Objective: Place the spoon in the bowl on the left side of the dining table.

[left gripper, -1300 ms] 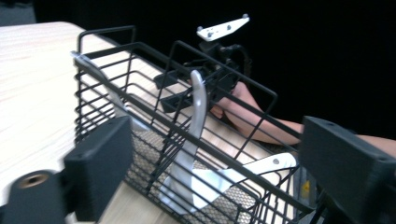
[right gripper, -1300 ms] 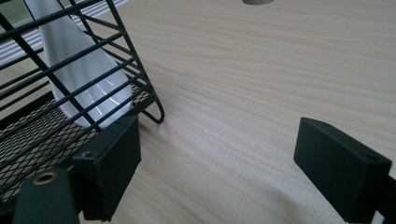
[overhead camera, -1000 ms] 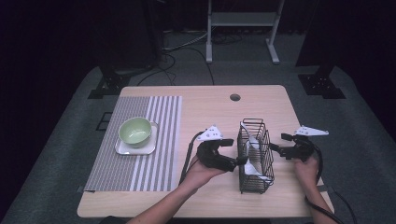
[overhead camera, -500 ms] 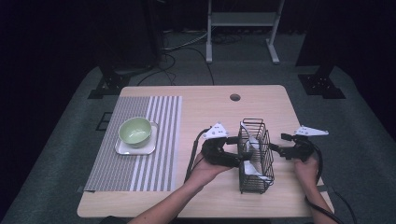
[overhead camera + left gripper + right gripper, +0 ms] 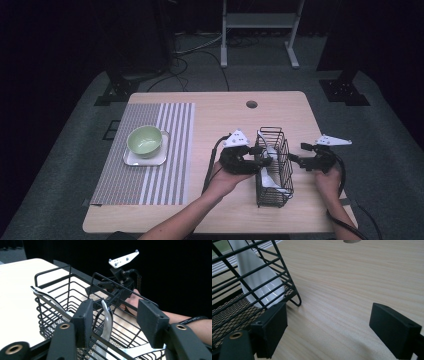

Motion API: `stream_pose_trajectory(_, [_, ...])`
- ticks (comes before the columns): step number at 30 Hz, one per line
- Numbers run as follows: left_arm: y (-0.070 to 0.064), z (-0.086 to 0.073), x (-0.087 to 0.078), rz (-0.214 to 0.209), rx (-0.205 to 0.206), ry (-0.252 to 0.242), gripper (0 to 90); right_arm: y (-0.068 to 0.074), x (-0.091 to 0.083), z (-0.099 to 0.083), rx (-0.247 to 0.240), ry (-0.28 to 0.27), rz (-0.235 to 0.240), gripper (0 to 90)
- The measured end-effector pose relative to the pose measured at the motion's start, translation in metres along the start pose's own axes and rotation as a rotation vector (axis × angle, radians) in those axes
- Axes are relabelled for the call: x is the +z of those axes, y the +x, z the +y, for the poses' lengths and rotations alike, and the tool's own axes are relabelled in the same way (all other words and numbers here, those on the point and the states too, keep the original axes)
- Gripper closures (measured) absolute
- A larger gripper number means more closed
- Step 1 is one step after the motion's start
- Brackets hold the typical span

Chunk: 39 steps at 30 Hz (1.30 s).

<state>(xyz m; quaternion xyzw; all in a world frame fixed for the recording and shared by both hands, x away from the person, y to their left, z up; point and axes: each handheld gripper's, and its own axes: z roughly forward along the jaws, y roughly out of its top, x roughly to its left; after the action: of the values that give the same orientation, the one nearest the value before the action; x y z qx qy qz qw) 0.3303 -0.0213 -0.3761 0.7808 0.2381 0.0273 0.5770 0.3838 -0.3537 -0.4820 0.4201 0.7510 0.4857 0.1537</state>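
A black wire basket (image 5: 280,192) stands on the wooden table right of centre, with white spoons (image 5: 267,178) in it. My left gripper (image 5: 264,161) reaches over the basket's left rim and is open. In the left gripper view its jaws (image 5: 117,323) stand on either side of an upright white spoon handle (image 5: 107,320), which is nearer the left pad (image 5: 83,320) and not clamped. My right gripper (image 5: 295,160) hovers low over the table just right of the basket, open and holding nothing. In the right gripper view (image 5: 333,330) the basket's corner (image 5: 295,298) and a white spoon (image 5: 257,277) lie at the left.
A green bowl (image 5: 145,139) rests on a white square plate (image 5: 160,159) on a striped placemat (image 5: 165,175) at the table's left. A round cable hole (image 5: 251,104) sits near the far edge. Bare wood lies between mat and basket.
My left gripper has crept right and slightly away from the person, bringing its jaws over the basket rim around the spoon handle. The right gripper has barely moved.
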Motion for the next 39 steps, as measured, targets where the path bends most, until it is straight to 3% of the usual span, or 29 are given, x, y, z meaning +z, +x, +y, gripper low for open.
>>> stream_pose_trajectory(9, [0.0020, -0.0003, 0.0042, 0.045, 0.023, 0.014, 61.1, -0.0001, -0.0001, 0.0000, 0.001, -0.002, 0.002, 13.7])
stream_pose_trajectory(23, [0.0013, -0.0022, 0.0034, 0.077, 0.046, -0.003, 79.6, -0.0003, 0.0000, 0.0000, 0.002, -0.003, 0.004, 13.7])
stream_pose_trajectory(39, [-0.0006, -0.0031, -0.0015, 0.090, 0.006, -0.028, 81.8, -0.0004, 0.0003, 0.0001, 0.005, -0.002, 0.005, 13.7])
